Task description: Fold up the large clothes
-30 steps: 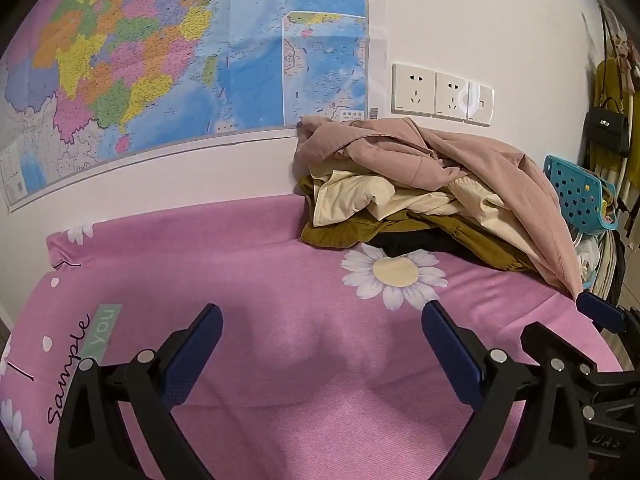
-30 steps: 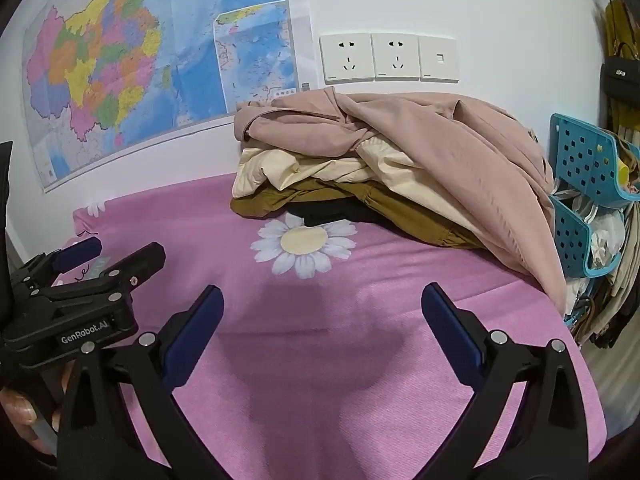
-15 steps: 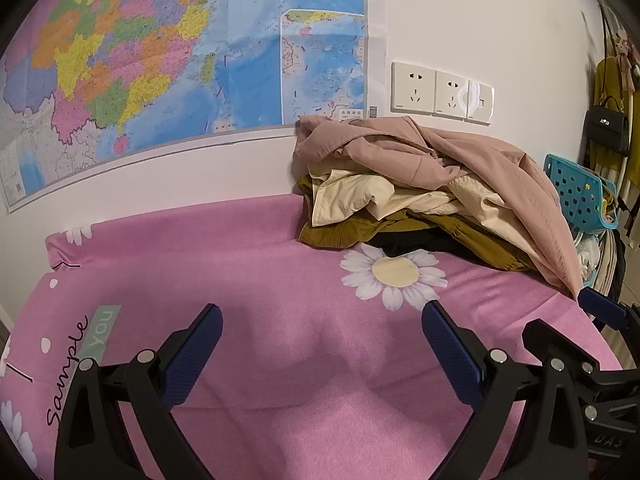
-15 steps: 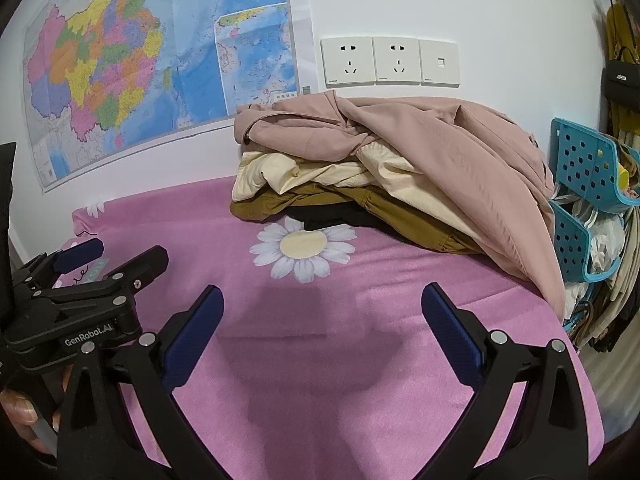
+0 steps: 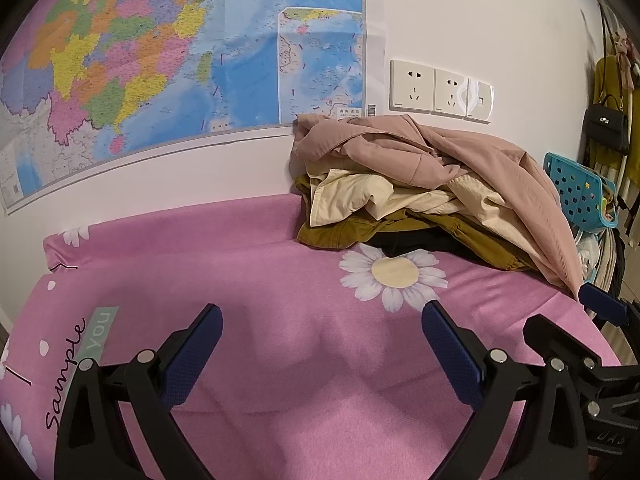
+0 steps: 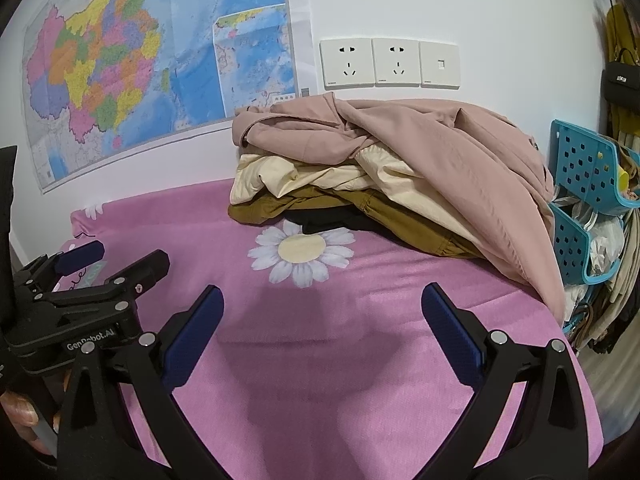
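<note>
A heap of clothes lies at the back of the pink flowered sheet (image 5: 248, 280) against the wall. On top is a dusty pink garment (image 5: 452, 156) (image 6: 420, 140), under it a cream one (image 5: 360, 196) (image 6: 280, 180), then an olive-brown one (image 5: 340, 234) (image 6: 272, 208) and a black one (image 6: 332, 218). My left gripper (image 5: 320, 340) hovers open over bare sheet, well short of the heap. My right gripper (image 6: 320, 328) is open too, nothing between its fingers, near the daisy print (image 6: 302, 252).
A map (image 5: 160, 60) and wall sockets (image 6: 388, 62) hang above the bed. A blue perforated basket rack (image 6: 584, 184) stands past the bed's right edge, with bags hung behind it. The left gripper's body (image 6: 80, 312) shows at the lower left of the right wrist view.
Both grippers have drifted slightly; the heap sits a little lower and closer in the right wrist view. Nothing was grasped.
</note>
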Motion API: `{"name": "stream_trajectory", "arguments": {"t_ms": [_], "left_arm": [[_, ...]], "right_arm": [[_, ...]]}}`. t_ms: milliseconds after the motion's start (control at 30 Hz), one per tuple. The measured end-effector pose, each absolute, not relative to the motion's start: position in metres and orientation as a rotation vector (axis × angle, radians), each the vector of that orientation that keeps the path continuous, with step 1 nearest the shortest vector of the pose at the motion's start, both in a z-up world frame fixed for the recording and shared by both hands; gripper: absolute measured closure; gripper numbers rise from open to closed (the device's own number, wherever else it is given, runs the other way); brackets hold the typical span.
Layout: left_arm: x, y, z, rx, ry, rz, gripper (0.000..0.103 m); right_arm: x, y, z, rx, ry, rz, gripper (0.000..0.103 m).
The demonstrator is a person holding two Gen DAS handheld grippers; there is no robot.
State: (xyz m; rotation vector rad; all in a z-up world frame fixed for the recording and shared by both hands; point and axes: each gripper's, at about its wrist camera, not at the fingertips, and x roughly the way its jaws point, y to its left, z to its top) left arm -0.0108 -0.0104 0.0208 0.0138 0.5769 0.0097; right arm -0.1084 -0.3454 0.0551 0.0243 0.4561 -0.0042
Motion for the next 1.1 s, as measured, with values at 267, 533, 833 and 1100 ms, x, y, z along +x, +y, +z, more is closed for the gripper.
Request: {"name": "stream_trajectory", "arguments": {"t_ms": [267,533,833,1100], "left_arm": [[-0.01,-0.012,0.021,0.016,0.58,0.009,0.007],[-0.009,-0.014,0.02,0.013,0.58,0.008,0.007],[0.001,-0.011,0.018,-0.036,0.635,-0.004,0.007],[0.032,-0.003,0.017,-0.061,0.67,-0.02,0.007]], "right_arm": [[-0.111,-0.343,0.058,0.01,0.395,-0.015,0.006],[-0.106,-0.342,0.057,-0.003,0.429,-0.015,0.006],[-0.101,-0.345,0.062,-0.045,0.377,-0.036,0.006],[-0.051,-0.352,0.097,-0.213,0.387,-0.058,0.006]]}}
